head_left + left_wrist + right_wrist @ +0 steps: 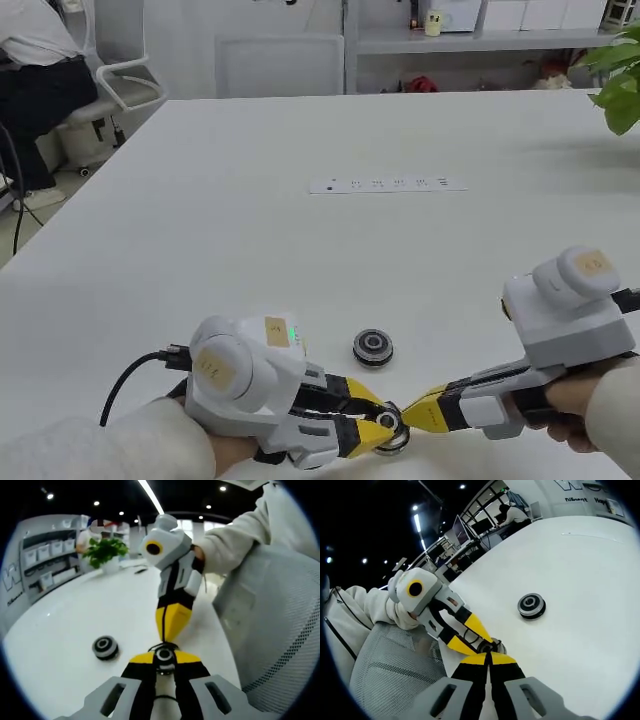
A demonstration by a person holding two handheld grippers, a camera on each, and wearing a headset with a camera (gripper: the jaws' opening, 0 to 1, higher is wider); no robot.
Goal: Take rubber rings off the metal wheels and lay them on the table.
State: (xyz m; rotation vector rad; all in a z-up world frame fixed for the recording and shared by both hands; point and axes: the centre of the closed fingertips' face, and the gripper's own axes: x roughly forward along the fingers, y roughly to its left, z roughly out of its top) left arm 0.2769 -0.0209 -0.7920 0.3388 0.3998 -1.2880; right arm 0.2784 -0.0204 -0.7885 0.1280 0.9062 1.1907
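Note:
A small metal wheel (391, 437) with a black rubber ring is held just above the white table (300, 250), close to its near edge. My left gripper (384, 430) is shut on it, its yellow jaws on either side of the wheel (164, 655). My right gripper (410, 414) comes in from the right with its jaws pressed together at the wheel's rim, pinching what looks like the rubber ring (490, 649). A second wheel (373, 347) with its ring on lies flat on the table, just beyond both grippers (105, 647) (531, 605).
A white power strip (388, 184) lies mid-table. A green plant (620, 80) stands at the far right edge. An office chair (125, 85) and a seated person (30, 50) are beyond the table's left corner. Shelves line the back wall.

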